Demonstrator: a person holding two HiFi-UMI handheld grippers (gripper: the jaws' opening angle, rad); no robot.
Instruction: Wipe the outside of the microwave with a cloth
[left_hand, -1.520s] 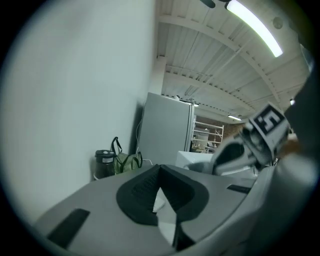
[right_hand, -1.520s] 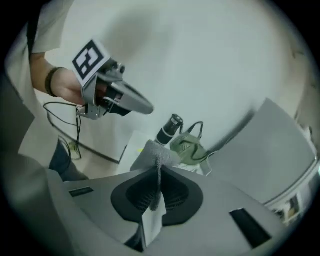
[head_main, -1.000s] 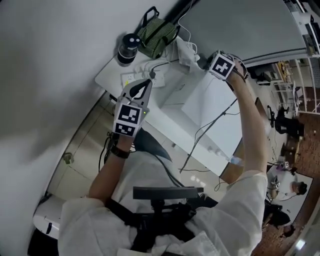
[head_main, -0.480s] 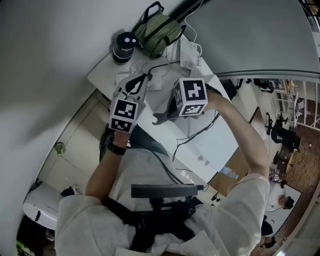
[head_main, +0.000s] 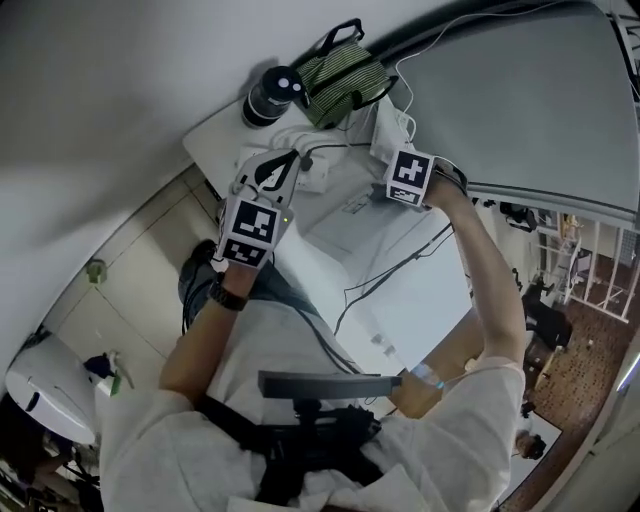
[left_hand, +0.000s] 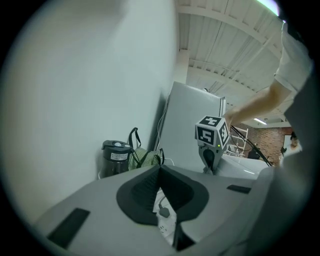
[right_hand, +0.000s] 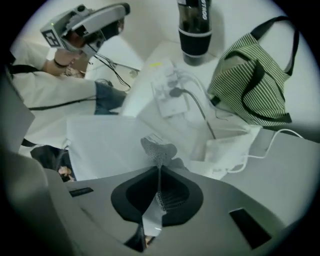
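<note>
The white microwave (head_main: 395, 255) stands on a white table (head_main: 215, 145), and I look down on its top. My right gripper (head_main: 405, 178) is over the microwave's far top edge. In the right gripper view it (right_hand: 159, 169) is shut on a thin grey cloth (right_hand: 158, 148), which sticks out past the tips above the white top (right_hand: 100, 145). To the left, my left gripper (head_main: 288, 160) hovers over the power strip (head_main: 305, 170), and in its own view it (left_hand: 161, 170) is shut with nothing held. The right gripper's marker cube (left_hand: 212, 132) shows there too.
A dark bottle (head_main: 272, 95) and a green striped bag (head_main: 345, 75) stand at the table's back by the wall. A white adapter with cables (right_hand: 227, 150) lies next to the microwave. A grey panel (head_main: 520, 90) rises behind. Cables (head_main: 400, 270) trail over the microwave.
The right gripper swung from the microwave's far corner toward me over the top, then back out to the far edge. The left gripper stayed near the power strip. The head view shifted.
</note>
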